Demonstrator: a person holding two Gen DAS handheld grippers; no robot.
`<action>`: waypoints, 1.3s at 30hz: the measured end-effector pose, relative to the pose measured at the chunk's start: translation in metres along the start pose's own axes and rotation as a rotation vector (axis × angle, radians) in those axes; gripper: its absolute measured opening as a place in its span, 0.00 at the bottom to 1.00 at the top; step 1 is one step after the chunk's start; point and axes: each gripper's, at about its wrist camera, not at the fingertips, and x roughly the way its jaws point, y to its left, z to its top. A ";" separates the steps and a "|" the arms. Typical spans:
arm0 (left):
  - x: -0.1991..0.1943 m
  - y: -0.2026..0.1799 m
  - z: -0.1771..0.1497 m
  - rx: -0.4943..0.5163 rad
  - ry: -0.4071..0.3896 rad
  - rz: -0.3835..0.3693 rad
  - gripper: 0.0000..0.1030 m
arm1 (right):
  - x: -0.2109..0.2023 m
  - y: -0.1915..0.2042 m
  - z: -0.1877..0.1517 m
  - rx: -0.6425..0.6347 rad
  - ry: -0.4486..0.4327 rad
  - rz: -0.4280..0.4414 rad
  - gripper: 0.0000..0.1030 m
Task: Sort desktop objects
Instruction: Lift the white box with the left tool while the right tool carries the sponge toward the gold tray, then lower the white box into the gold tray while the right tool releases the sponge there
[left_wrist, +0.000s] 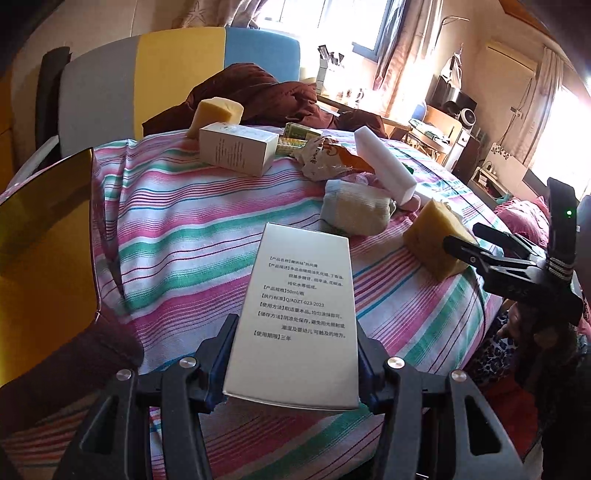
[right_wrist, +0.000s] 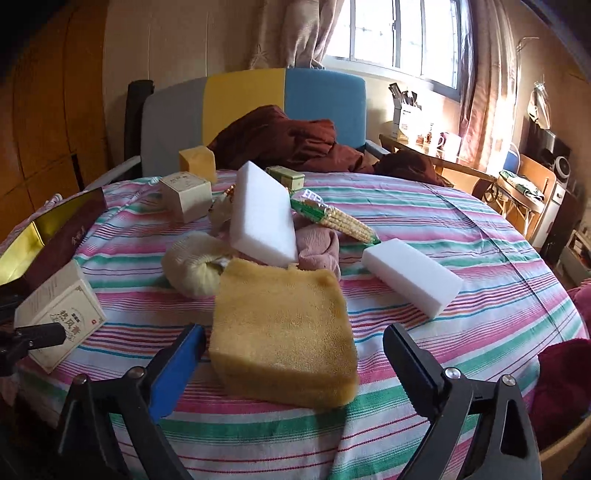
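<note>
Between the clenched left gripper (left_wrist: 293, 354) fingers sits a box (left_wrist: 295, 317) reading "50ml", "Q/ADZT-023-2023"; right gripper (right_wrist: 293, 360) gapes around a yellow sponge (right_wrist: 282, 332).

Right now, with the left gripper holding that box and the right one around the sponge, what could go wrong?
1. The left gripper pinches only the near end of the printed box, so the box may tip or slip out.
2. The right gripper is open around the yellow sponge; the soft sponge could squash or slip when squeezed.
3. The leaning white foam block just behind could topple if the sponge is jostled.
</note>
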 end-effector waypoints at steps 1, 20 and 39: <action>0.000 0.000 0.000 0.004 0.000 0.000 0.54 | 0.001 -0.002 -0.001 0.020 -0.004 0.029 0.71; -0.075 0.054 0.003 -0.115 -0.177 0.063 0.54 | -0.021 0.116 0.059 -0.102 -0.101 0.251 0.64; -0.142 0.216 0.024 -0.282 -0.300 0.368 0.56 | 0.053 0.317 0.151 -0.304 -0.016 0.506 0.64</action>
